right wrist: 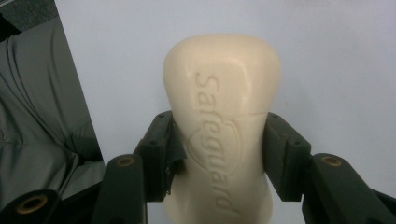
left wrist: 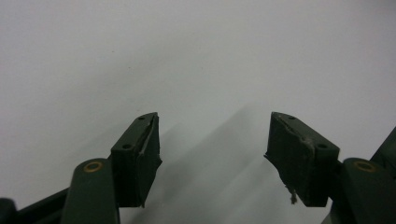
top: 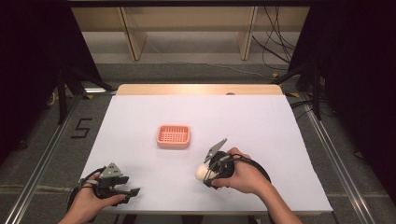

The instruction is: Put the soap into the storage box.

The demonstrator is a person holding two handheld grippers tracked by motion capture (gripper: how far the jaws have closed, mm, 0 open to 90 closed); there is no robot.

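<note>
Your right gripper [right wrist: 219,154] is clamped on the cream bar of soap [right wrist: 223,116], one jaw on each long side, the embossed "Safeguard" face turned up toward its camera. In the high view the soap [top: 201,172] pokes out of the right gripper [top: 208,176] toward the left, over the white table [top: 261,121] and not far from its near edge; whether the bar rests on the surface or is just lifted off it, I cannot tell.

Your left gripper [left wrist: 212,154] holds nothing: its jaws stand apart over bare table. The high view puts that left gripper [top: 122,190] at the near left corner, well away from the work.

So the pickup looks done, and the grip looks square. What is left, as I read it, is the carry and the drop: the pink slotted soap dish [top: 173,136] sits empty near the middle of the table, beyond the soap and a little to its left, well apart from it.
</note>
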